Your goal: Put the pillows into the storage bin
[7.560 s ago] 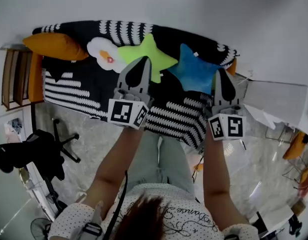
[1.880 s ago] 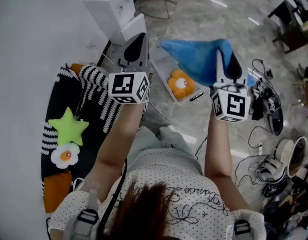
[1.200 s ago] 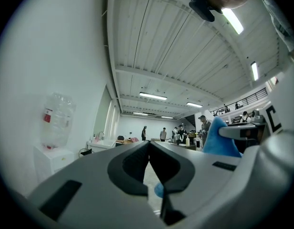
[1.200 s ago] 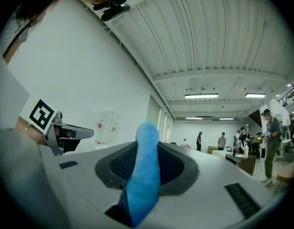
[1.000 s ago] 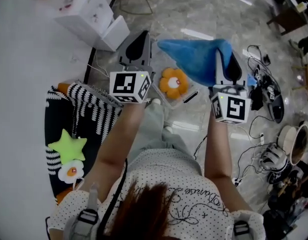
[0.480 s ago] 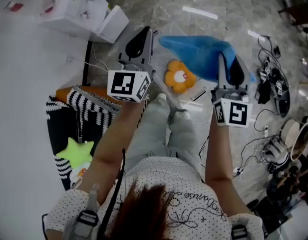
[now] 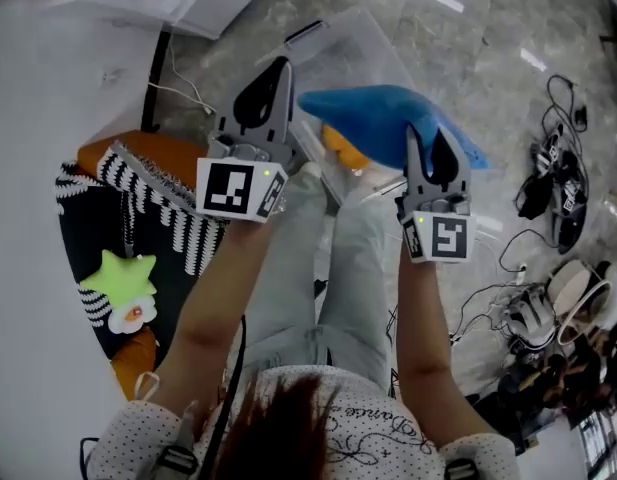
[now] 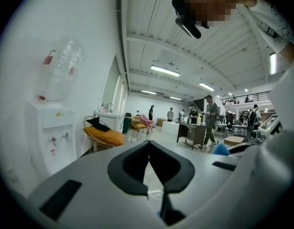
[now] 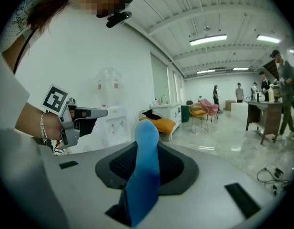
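My right claw is clamped on one point of the blue pillow. The plush fills the gap between the jaws, and the rest of it spreads out to the left, beyond the claw's tips. It hangs over the clear bin, which sits on the floor just past my knees, so I judge this pillow is about to go in but is not yet released. I cannot tell whether its underside touches anything in the bin. My left claw is pressed together with nothing in it, and it hovers at the bin's left edge, just beside the blue pillow. Under the blue one I can make out a bit of the orange pillow, which appears to lie inside the bin, so I count that one as done. Well to the left, on the striped blanket, the green star and the white flower lie close together and untouched, so those two remain to be fetched. An orange cushion shows at the blanket's near edge. I cannot say whether it belongs to the task. By my reckoning, one pillow is stowed, one is at the point of being dropped, and at least two are left.
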The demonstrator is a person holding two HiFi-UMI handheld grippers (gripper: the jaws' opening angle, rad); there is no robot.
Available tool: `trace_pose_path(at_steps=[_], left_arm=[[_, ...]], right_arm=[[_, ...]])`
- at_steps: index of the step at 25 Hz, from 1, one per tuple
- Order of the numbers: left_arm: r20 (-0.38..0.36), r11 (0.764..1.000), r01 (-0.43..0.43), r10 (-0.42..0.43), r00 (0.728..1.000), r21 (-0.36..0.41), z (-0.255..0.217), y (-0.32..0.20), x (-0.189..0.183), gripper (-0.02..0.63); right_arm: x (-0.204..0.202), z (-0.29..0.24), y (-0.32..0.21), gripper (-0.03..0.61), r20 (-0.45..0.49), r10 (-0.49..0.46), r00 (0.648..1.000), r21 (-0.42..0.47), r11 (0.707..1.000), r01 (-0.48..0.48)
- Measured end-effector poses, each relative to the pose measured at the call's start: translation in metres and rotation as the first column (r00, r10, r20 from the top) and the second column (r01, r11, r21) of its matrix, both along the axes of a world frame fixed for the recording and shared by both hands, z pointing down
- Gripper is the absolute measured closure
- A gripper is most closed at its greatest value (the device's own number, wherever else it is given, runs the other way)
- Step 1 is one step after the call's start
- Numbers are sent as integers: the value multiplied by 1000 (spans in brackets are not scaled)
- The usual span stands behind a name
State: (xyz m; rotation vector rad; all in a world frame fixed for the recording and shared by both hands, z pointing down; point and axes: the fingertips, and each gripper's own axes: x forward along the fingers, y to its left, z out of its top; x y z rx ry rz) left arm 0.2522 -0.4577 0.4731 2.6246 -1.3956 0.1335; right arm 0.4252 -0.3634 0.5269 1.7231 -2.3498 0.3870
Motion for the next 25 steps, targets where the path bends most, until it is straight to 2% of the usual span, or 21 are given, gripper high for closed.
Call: trace_pose_path(at_steps=[7,13,18,23,25], left_arm=[[32,996,56,-54,998,-64,116,20,13,611],[65,990,83,-75,995,-113,196,33,20,611],[76,989,92,-83,994,-117,234,40,19,611],[89,982,123,-111,990,-145,269,59,7,611],[93,978,125,-110,990,-169,284,70,2,611]], right_arm=[[-3,132,18,457,48,-95,994,-116,988,100],[10,230,30,459,59,-116,992,-205,971,125],[9,283,18,459,50,-142,989,-213,965,150],[0,329,5,452,16,-155,988,-181,971,156],[-11,359,11,446,-10,-186,983,-213,960,180]])
